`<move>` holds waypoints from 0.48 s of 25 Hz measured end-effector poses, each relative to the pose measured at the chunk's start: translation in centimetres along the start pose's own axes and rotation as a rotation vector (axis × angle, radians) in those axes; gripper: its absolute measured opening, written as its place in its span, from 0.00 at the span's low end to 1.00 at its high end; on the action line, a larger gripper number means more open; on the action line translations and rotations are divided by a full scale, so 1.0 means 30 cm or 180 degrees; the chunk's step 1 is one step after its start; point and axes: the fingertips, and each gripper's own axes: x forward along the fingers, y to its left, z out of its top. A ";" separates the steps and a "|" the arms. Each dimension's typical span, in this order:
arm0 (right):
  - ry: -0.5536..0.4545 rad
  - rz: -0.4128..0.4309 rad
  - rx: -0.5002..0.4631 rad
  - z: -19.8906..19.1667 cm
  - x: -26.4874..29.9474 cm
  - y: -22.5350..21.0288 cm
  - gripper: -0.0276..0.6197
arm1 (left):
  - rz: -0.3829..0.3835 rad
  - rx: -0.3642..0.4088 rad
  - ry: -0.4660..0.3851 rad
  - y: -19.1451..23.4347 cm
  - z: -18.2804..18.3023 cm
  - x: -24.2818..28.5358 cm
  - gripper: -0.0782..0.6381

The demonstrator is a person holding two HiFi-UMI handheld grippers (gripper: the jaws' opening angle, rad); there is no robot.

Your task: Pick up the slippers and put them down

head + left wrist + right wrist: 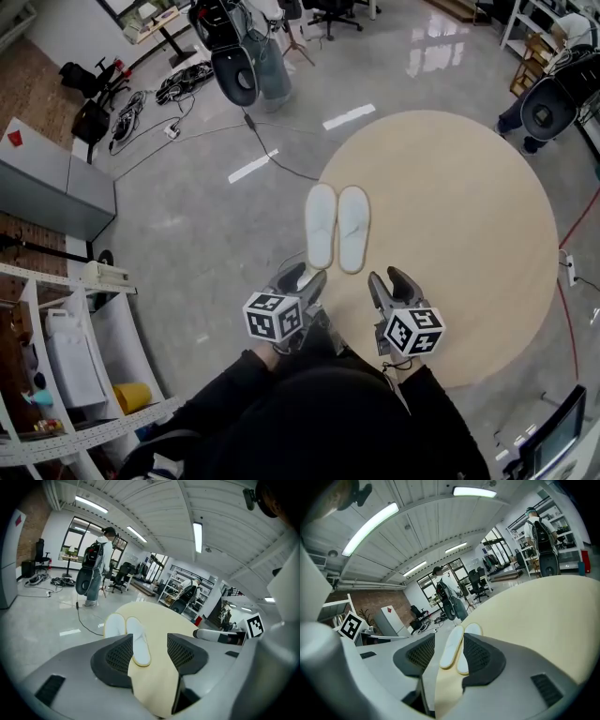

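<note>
Bright, even light falls from ceiling strip lights (197, 537), mirrored as white glare on the glossy floor (187, 225). Both gripper views bend strongly toward dark rounded corners; shadows are soft, focus fairly sharp

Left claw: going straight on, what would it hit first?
Probably the heel of the white slipper framed by the open left claw, or the beige mat just before it; depth unclear.

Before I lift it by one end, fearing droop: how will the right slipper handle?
The right slipper looks thin and flat, so it is probably light and likely sags when held by one end. Lying flat, it should slide, not roll, if pushed.
</note>
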 end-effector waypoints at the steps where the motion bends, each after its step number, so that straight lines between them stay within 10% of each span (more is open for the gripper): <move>1: 0.0001 -0.0009 0.0020 0.011 0.029 -0.024 0.34 | 0.0028 -0.0006 0.0005 0.018 0.013 0.030 0.43; 12: 0.0171 -0.0370 0.0062 0.026 0.293 -0.114 0.34 | -0.0132 -0.0042 0.0289 0.223 0.052 0.293 0.43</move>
